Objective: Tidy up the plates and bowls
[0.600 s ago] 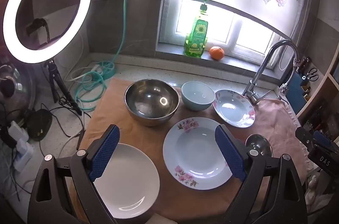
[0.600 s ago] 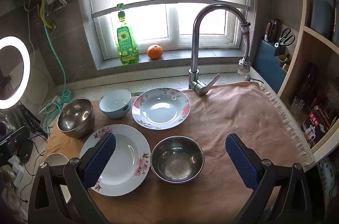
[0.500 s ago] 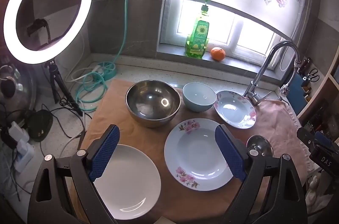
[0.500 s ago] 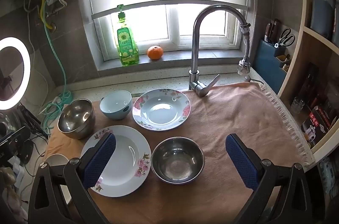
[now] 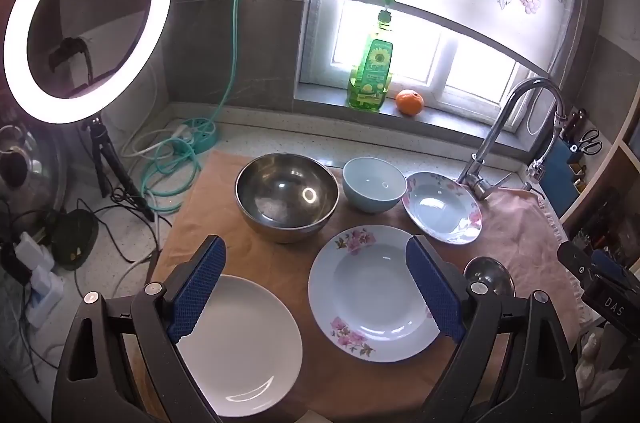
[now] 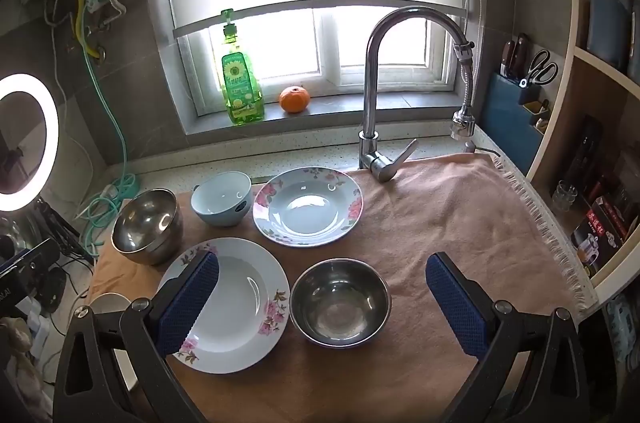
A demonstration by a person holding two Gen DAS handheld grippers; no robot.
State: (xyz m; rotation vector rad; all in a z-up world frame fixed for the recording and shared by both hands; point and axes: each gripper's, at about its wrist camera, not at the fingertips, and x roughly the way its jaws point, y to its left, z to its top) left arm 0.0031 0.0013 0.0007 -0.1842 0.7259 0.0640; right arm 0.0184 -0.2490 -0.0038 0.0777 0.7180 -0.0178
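On the cloth-covered worktop [image 6: 440, 223], the large floral plate [image 6: 236, 307] lies at centre, with the small steel bowl [image 6: 340, 303] just beside it at 3 o'clock. The smaller floral plate [image 6: 308, 207] sits at 12, the blue bowl [image 6: 222, 199] at 11, the large steel bowl [image 5: 286, 197] at 10, the white plate [image 5: 244, 351] at 8. The left tool [image 5: 316, 295] and right tool [image 6: 324, 307] hover above, fingers spread wide, gripping nothing.

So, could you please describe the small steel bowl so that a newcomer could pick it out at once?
Start at the tall chrome faucet and come toward the camera across the tan cloth, past the floral plate at its base. The small steel bowl sits next, right of a second floral plate. Unlike the large steel bowl, it is smaller and nearer.
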